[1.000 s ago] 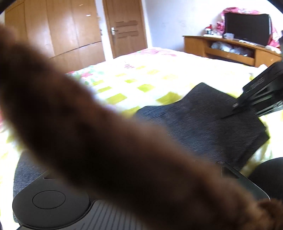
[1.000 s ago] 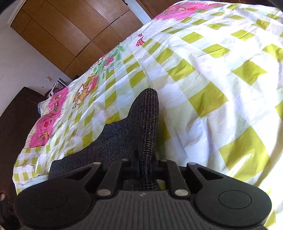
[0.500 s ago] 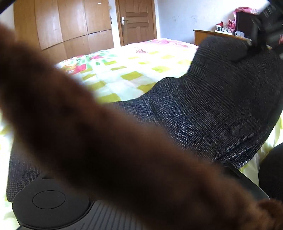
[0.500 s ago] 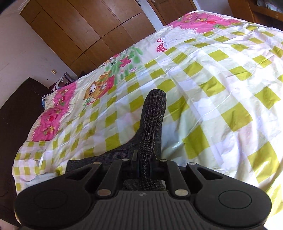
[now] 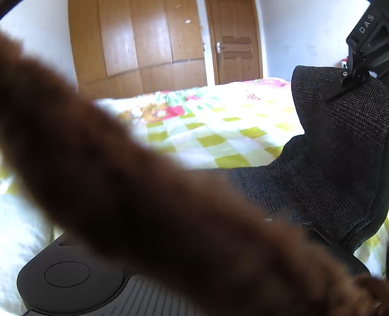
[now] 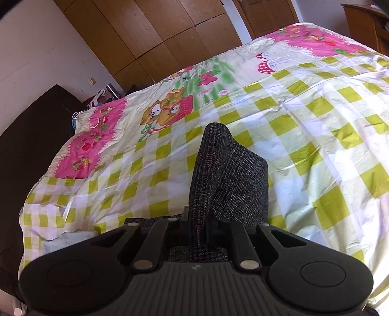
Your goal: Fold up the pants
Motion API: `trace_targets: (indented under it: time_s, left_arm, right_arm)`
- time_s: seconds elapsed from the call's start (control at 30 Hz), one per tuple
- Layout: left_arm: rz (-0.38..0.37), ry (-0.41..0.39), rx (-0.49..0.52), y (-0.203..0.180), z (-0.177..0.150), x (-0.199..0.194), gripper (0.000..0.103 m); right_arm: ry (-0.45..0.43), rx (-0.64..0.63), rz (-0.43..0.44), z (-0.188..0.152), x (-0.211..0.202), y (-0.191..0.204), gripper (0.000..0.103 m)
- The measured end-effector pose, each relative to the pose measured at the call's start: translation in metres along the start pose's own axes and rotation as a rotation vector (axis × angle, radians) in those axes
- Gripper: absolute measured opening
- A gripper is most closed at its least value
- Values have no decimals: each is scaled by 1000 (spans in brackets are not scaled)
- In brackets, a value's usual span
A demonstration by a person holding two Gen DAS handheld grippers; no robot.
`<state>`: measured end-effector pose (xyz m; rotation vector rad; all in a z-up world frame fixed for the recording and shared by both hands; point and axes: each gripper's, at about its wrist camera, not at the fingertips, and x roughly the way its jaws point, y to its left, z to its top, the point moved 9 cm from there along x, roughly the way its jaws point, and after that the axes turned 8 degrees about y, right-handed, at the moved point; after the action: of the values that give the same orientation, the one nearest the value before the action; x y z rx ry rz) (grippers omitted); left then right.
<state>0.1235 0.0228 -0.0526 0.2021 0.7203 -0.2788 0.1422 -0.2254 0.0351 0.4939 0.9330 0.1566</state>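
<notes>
The dark grey checked pants [image 5: 340, 158] hang lifted above the bed. In the left wrist view my right gripper [image 5: 340, 85] pinches their upper edge at the top right. From there the cloth runs down to the front of my left gripper's black body [image 5: 73, 279]. A blurred brown fuzzy sleeve [image 5: 145, 194] covers the left fingers, but the cloth is held up off the sheet there. In the right wrist view my right gripper [image 6: 198, 218] is shut on a raised fold of the pants [image 6: 231, 175], which stands up between the fingers.
The bed [image 6: 316, 121] has a yellow-green checked sheet with pink cartoon prints. A wooden wardrobe [image 5: 145, 43] and a door [image 5: 235, 43] stand behind it. A dark cabinet [image 6: 29, 136] is left of the bed, and a wooden unit [image 6: 364, 21] is at the far right.
My right gripper has raised the pants' edge from the sheet to well above the bed. The left view has tipped upward and the cloth has lifted with it.
</notes>
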Motion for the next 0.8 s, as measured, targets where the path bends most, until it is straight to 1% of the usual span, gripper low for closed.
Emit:
trace_targets:
  time_s: [0.07,0.13,0.23,0.3,0.4,0.47,0.53,0.7,0.8]
  left_arm:
    - [-24,36,-28,7,-1,5,75]
    - [-33,89,-36,11,-10,14,75]
    - [-80,119,-108,21,-16,18,75]
    - [-92,126,-129,22,-21,20,73]
    - [-89,124,-118,20,-23,19,73]
    - [-101,119,-127,22,-23,18,73]
    - [-113,116,-138,24,-23,17,73]
    - [-113,122,-137,23,-23,19,72]
    - [-121,115,-148,25,-23,18,72]
  right_arm:
    - [14,-39,6,-2,10,19,27]
    - [29,-65,18,-4,20,37,27]
    - [45,-87,40,-5,38,59,27]
    - [64,-103,51,-7,50,73,27]
    - [107,-147,55,-15,70,92,27]
    - [128,-175,50,-20,82,102,27]
    - [152,-196,48,-26,93,110,27]
    - [199,-269,24,-36,114,123,27]
    - [216,-306,7,-41,123,128,27]
